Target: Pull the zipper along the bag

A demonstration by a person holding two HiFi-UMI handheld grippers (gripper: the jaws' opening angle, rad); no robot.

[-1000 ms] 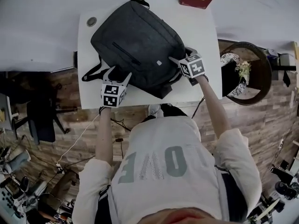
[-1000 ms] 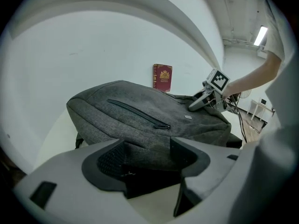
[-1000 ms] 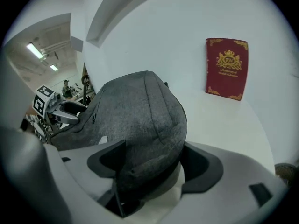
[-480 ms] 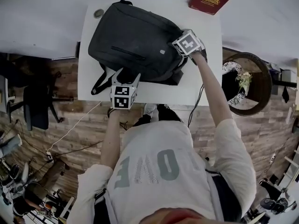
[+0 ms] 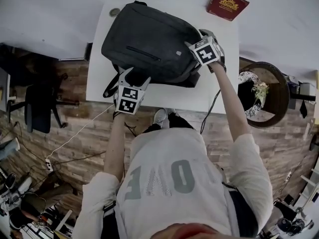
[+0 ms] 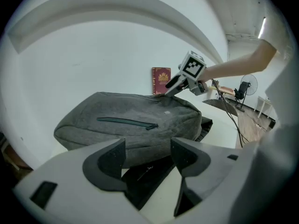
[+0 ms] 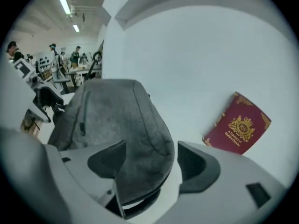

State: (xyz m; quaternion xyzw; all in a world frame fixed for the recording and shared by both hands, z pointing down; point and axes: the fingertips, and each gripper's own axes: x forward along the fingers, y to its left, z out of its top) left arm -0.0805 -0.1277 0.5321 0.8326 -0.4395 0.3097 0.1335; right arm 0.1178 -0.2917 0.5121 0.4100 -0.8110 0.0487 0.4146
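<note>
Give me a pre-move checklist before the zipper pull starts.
1. Backpack lying flat on the table: ok.
2. Left gripper bracing the bag: not ok. Its jaws are apart with nothing clamped, and a black strap lies under the gap.
3. Right gripper on a zipper pull: not ok. Its jaws are apart on either side of the bag's end, and no pull shows between them.
4. Main zipper pull located: cannot tell. Only the front pocket zipper is clearly visible, and it is closed.
5. Red book out of the way: ok. It sits apart from the bag at the far right.
</note>
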